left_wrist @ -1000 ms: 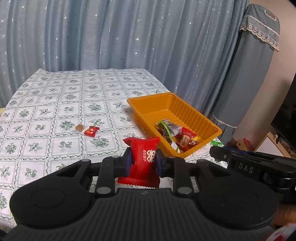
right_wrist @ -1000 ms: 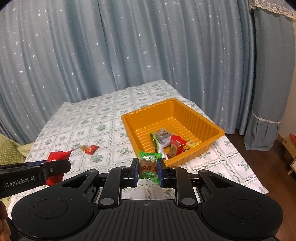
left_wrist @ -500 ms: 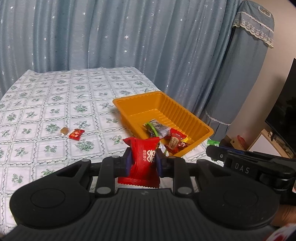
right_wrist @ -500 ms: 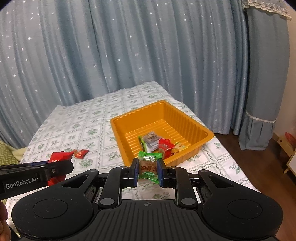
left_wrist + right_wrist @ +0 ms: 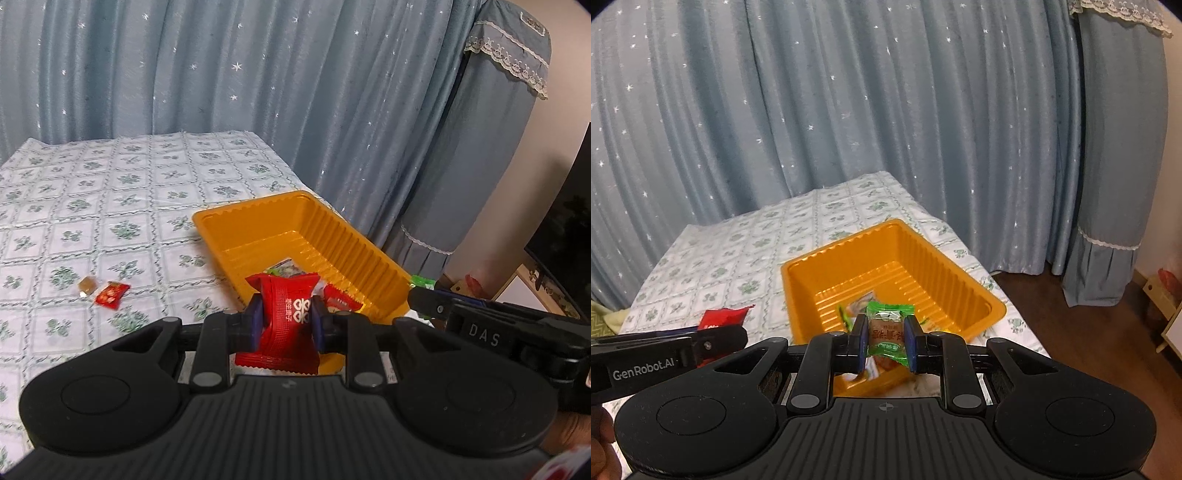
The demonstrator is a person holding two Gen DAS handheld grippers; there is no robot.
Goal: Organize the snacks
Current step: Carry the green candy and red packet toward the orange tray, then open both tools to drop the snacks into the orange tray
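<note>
Both packets are being carried closer to the orange tray (image 5: 373,254): the red packet (image 5: 286,314) is clamped in the left gripper (image 5: 286,319), the green packet (image 5: 888,332) in the right gripper (image 5: 886,341), so dropping in is likely next.

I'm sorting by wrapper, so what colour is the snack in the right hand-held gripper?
Green, with a clear window; the snack shows best in the right wrist view.
</note>
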